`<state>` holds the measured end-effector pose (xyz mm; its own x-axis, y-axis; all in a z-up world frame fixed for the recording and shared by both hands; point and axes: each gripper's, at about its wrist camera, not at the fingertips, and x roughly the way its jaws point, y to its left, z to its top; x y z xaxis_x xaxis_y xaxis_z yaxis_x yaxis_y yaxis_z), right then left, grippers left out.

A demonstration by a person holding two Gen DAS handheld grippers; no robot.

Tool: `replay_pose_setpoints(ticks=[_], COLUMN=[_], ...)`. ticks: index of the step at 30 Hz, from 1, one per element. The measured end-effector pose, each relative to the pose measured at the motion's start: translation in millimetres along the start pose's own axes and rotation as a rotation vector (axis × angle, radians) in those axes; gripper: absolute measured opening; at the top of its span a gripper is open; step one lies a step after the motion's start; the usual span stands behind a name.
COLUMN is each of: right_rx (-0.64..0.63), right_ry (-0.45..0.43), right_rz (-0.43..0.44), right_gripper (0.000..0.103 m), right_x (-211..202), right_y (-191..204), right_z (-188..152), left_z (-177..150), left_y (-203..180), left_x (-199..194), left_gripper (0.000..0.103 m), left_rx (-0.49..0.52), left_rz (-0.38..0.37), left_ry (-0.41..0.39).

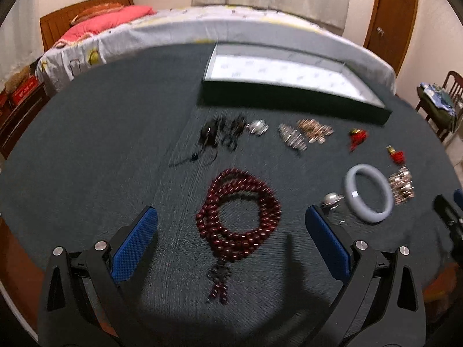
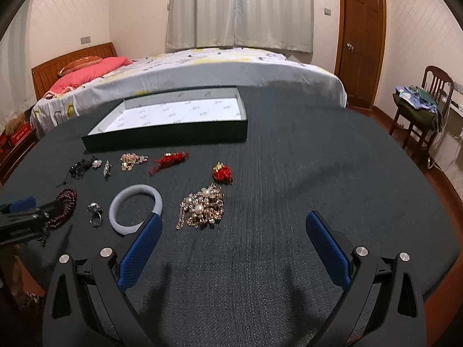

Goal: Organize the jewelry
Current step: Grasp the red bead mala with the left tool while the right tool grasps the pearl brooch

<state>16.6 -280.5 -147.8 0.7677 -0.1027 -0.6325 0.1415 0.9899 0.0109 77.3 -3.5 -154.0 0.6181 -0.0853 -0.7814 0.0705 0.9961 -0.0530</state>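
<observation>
Left wrist view, blurred. Left gripper (image 1: 231, 222) spread wide, empty, hovering over the bench (image 1: 86, 144). Red beads (image 1: 238, 219) coiled at centre frame, between the two blue pads, tassel end trailing down toward bottom centre. Upper centre: black cord piece (image 1: 220, 136), then a small silver piece (image 1: 257, 127), a silver chain (image 1: 292, 138) and a rose-gold chain (image 1: 315, 130) touching it. Right of those, two red charms (image 1: 357, 138), the second lower right. Ring (image 1: 332, 201) just beside the right pad tip; grey bangle (image 1: 369, 193) at right, touching or nearly touching the ring, cannot tell which. Pearl-gold cluster (image 1: 402, 185) just beside the bangle at far right. Tray (image 1: 289, 98) at upper centre-right, white paper lining, nothing seen in it. Bed (image 1: 173, 31) behind, along the top.

Right wrist view. Right gripper (image 2: 234, 225) spread wide, empty, over bare bench at lower centre. Left gripper enters at left edge, over the beads. Ring, bangle, pearl-gold cluster in a row left of centre; the left pad tip overlaps the bangle's lower right rim in frame. Tray at upper left-centre. Chair (image 2: 428, 107) at far right.
</observation>
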Motion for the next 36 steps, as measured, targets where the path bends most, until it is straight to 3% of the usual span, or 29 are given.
replay_pose_setpoints(ticks=[3,11,13,15,16,21,22,29,33,36], right_rx=[0.002,-0.012,-0.013,-0.012,-0.011,-0.021,-0.024,-0.013,-0.018,-0.006], right_ry=[0.024,0.05,0.055,0.063,0.066,0.054,0.045,0.042,0.064,0.078], right_rz=[0.008,0.018,0.022,0.027,0.031,0.042,0.043,0.062,0.078,0.09], right_gripper=[0.097,0.097,0.097,0.097,0.097,0.097,0.096,0.095,0.065,0.065], right_x=[7,18,20,23,25,30,31,41,48,54], right_y=[0,4,4,5,6,10,11,10,10,9], right_z=[-2,-3,-3,-2,-1,5,7,16,21,23], left_z=[-1,3,3,6,6,9,9,11,9,9], left_y=[6,3,2,1,2,4,6,7,6,8], left_x=[11,15,13,11,11,10,10,8,9,10], left_gripper=[0.098,0.097,0.085,0.064,0.062,0.025,0.022,0.017,0.017,0.017], left_rx=[-0.023,0.026,0.028,0.036,0.037,0.033,0.029,0.015,0.026,0.019], left_rz=[0.0,0.041,0.041,0.031,0.03,0.017,0.007,0.005,0.018,0.014], left_ry=[0.031,0.006,-0.01,-0.029,-0.033,-0.057,-0.06,-0.078,-0.079,-0.075])
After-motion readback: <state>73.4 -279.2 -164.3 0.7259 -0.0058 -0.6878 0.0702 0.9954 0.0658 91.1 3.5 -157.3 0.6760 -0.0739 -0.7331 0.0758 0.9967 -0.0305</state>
